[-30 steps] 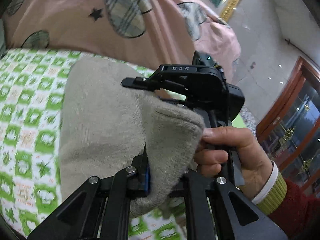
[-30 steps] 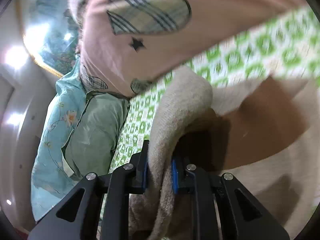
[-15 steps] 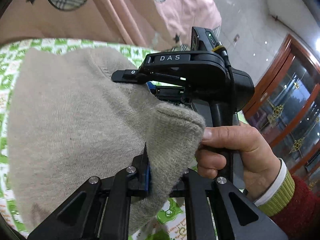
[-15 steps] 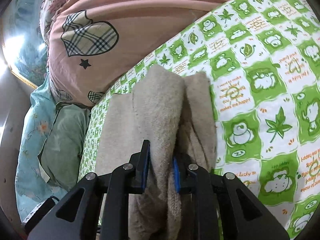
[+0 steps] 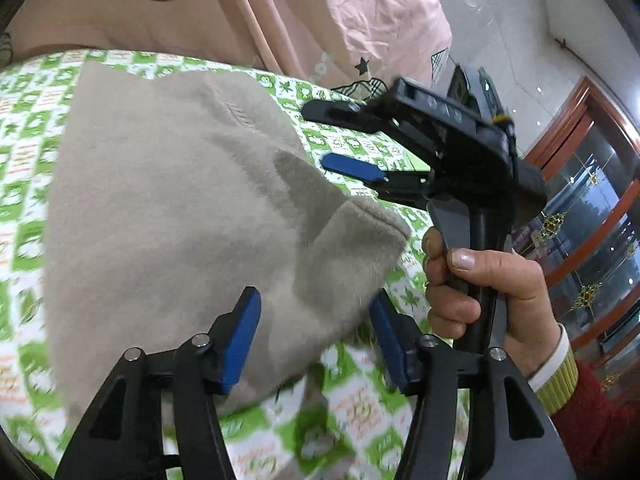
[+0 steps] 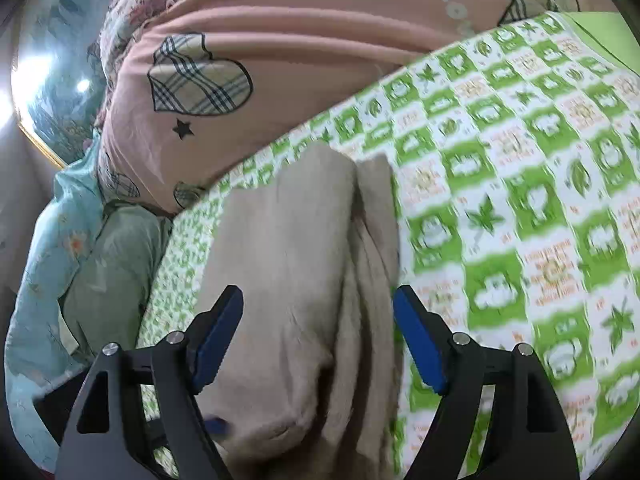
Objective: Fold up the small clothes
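A beige knit garment lies folded on the green-and-white patterned sheet. My left gripper is open, its blue pads either side of the garment's near folded corner without pinching it. The right gripper shows in the left wrist view, open, just right of the garment, held by a hand. In the right wrist view the garment lies in folds between the open jaws of my right gripper.
A pink quilt with plaid hearts is piled along the far side of the sheet. A teal floral pillow lies at the left. A wooden glass cabinet stands to the right.
Both grippers have opened and let go of the garment. The folded garment now rests on the sheet, and the right gripper has drawn back a little from it.
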Action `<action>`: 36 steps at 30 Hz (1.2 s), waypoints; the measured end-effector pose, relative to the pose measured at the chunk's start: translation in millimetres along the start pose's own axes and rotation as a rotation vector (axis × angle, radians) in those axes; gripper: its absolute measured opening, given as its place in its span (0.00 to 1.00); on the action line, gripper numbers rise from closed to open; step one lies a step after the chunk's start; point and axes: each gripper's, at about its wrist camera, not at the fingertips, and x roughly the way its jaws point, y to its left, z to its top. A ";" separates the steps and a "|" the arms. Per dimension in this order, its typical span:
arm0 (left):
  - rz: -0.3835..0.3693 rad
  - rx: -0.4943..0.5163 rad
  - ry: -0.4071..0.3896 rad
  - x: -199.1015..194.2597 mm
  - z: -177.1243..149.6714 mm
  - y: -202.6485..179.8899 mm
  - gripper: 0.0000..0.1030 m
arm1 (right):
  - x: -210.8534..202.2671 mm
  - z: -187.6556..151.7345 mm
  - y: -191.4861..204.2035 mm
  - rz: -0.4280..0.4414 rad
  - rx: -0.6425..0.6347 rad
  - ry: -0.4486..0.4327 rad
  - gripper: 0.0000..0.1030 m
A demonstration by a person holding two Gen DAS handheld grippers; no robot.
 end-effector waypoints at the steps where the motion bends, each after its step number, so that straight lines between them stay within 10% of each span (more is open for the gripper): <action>1: -0.002 -0.008 -0.002 -5.7 -1.2 2.8 0.60 | 0.2 -3.2 -1.3 -0.008 0.001 0.009 0.77; 10: 0.089 -0.213 -0.118 -63.2 11.5 75.1 0.72 | 15.4 -11.3 -18.1 0.009 0.073 0.044 0.77; 17: 0.027 -0.413 -0.075 -36.7 31.6 144.2 0.72 | 43.3 -3.9 -25.5 0.040 0.109 0.091 0.77; 22: -0.006 -0.467 0.008 -0.9 38.2 169.0 0.89 | 56.5 -2.5 -32.5 0.085 0.139 0.098 0.77; 27: -0.007 -0.382 0.015 10.4 46.5 160.2 0.65 | 64.3 -5.7 -19.0 0.120 0.137 0.135 0.46; 36: -0.006 -0.291 -0.059 -51.1 30.6 130.3 0.45 | 51.5 -35.7 59.8 0.193 0.029 0.138 0.40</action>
